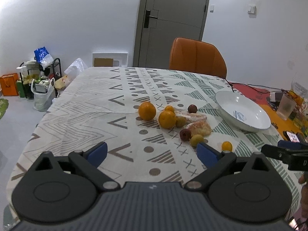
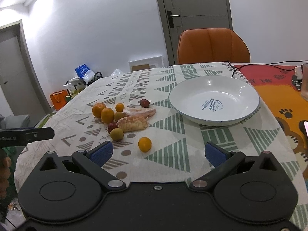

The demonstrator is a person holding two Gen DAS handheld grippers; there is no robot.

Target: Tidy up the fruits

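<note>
A cluster of fruit lies on the patterned tablecloth: two oranges (image 1: 147,110) (image 1: 167,119), small kumquats (image 1: 226,146) (image 2: 144,144), green fruits (image 1: 196,140) (image 2: 116,134), dark red fruits (image 1: 192,108) (image 2: 144,103) and two peeled pomelo pieces (image 1: 198,128) (image 2: 132,125). An empty white plate (image 1: 256,124) (image 2: 227,119) stands to the right of the fruit. My left gripper (image 1: 152,153) is open and empty, above the cloth in front of the fruit. My right gripper (image 2: 158,153) is open and empty, near the lone kumquat.
An orange chair (image 1: 196,56) stands at the table's far side. A red and orange mat (image 2: 279,88) with cables, a cup (image 1: 286,105) and a phone (image 1: 292,136) lies to the right. Bags and a rack (image 1: 40,77) stand on the floor at left.
</note>
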